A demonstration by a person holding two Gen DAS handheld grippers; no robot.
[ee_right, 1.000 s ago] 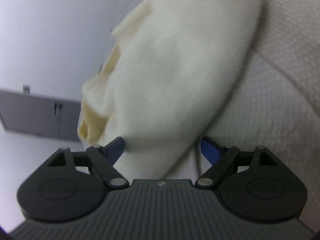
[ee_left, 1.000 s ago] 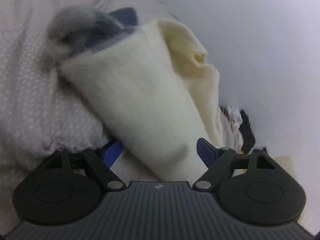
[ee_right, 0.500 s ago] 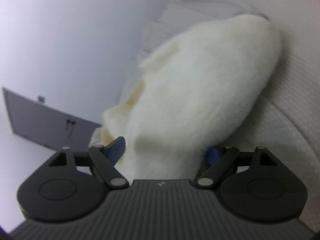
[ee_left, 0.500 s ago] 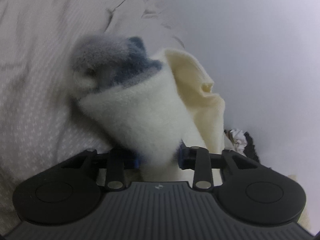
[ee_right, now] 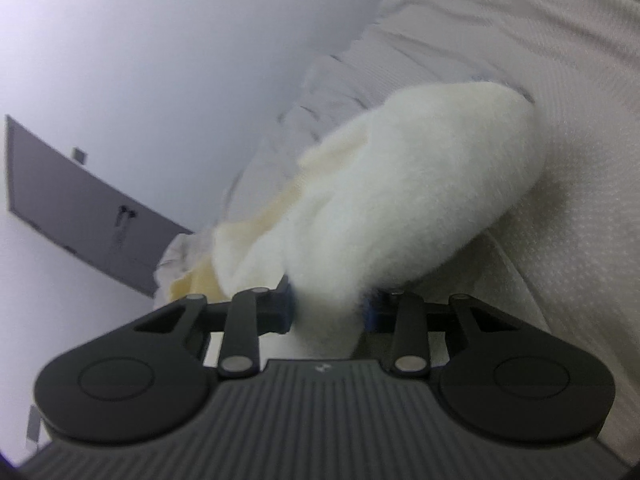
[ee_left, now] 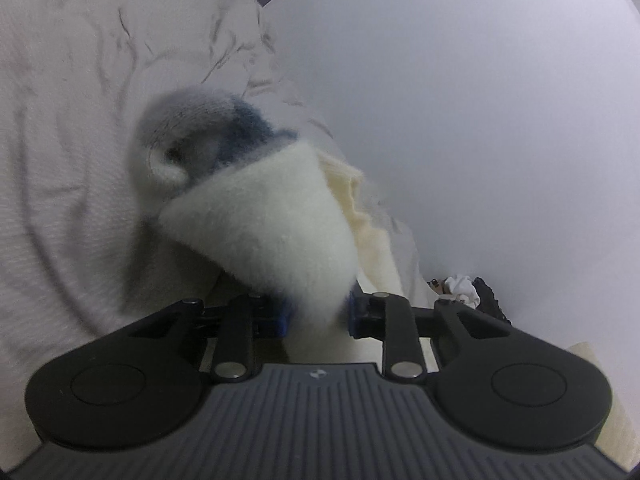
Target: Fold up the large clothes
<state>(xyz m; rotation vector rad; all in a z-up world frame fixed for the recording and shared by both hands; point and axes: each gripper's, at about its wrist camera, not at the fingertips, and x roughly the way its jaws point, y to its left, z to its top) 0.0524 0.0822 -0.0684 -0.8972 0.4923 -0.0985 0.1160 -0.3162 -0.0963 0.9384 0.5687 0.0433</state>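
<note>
Two grips on one fuzzy cream garment (ee_left: 280,216), probably to lift an edge off the bedspread (ee_left: 60,160) for a fold. Left gripper (ee_left: 318,314): jaws closing, blue pads already pinching fleece between them. Right gripper (ee_right: 328,310): same, closing on a bunched end. Garment fans out from each gripper toward the far side; grey-blue patch (ee_left: 240,120) at far left.

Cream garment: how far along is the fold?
Done: both ends are gathered. In hand: the left gripper and right gripper are closing on bunched fleece of the garment, raised off the bedspread. Left: no flat fold shows yet; it needs laying out, folding and smoothing.
</note>
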